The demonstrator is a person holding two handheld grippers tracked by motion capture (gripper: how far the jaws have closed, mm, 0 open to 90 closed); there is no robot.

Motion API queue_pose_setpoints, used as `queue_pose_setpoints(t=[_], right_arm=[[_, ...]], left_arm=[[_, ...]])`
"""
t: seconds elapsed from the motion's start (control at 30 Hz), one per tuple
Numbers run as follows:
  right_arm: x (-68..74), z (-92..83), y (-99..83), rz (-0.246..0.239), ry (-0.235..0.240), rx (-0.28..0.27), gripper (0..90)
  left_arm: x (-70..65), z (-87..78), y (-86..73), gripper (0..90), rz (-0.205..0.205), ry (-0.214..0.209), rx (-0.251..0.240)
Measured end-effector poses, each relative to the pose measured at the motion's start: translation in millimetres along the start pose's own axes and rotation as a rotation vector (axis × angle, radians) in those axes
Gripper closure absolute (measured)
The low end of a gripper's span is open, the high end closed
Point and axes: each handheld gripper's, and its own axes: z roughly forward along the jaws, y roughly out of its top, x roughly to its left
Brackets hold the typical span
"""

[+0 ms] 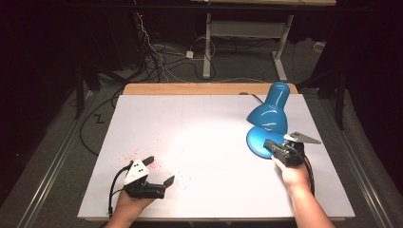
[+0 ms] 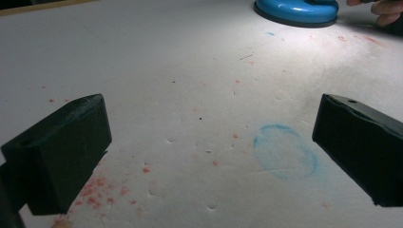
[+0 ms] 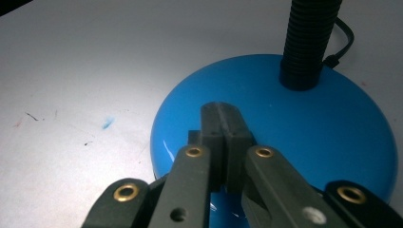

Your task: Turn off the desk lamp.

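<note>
While the white table is lit by the blue lamp | right gripper is held with jaws pressed together, nothing between, tips over the lamp base | left gripper is held spread wide, empty, a blue ring mark seen ahead between its jaws.

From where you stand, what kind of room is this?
Probably a lab or recording studio: dark drapes all round, loose cables on the floor, and a stained white work table lit by a blue desk lamp.
</note>
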Motion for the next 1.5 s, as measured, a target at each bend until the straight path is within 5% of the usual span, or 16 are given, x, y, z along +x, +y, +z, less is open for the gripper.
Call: queue_pose_setpoints(t=[0.17, 0.23, 0.77, 1.5], right_arm=[[-0.3, 0.9, 0.2, -0.005, -0.007, -0.001, 90.0], [1.0, 1.3, -0.3, -0.003, -0.053, 0.007, 90.0], [0.3, 1.5, 3.8, -0.008, -0.034, 0.031, 90.0], [38.8, -17.5, 2.7, -0.079, 0.068, -0.015, 90.0]], left_arm=[[-0.1, 0.0, 0.0, 0.0, 0.001, 0.001, 0.0], [-0.2, -0.1, 0.0, 0.0, 0.001, 0.001, -0.001], [0.2, -0.2, -0.1, 0.0, -0.002, 0.001, -0.002], [0.2, -0.4, -0.2, 0.0, -0.002, -0.001, -0.004]])
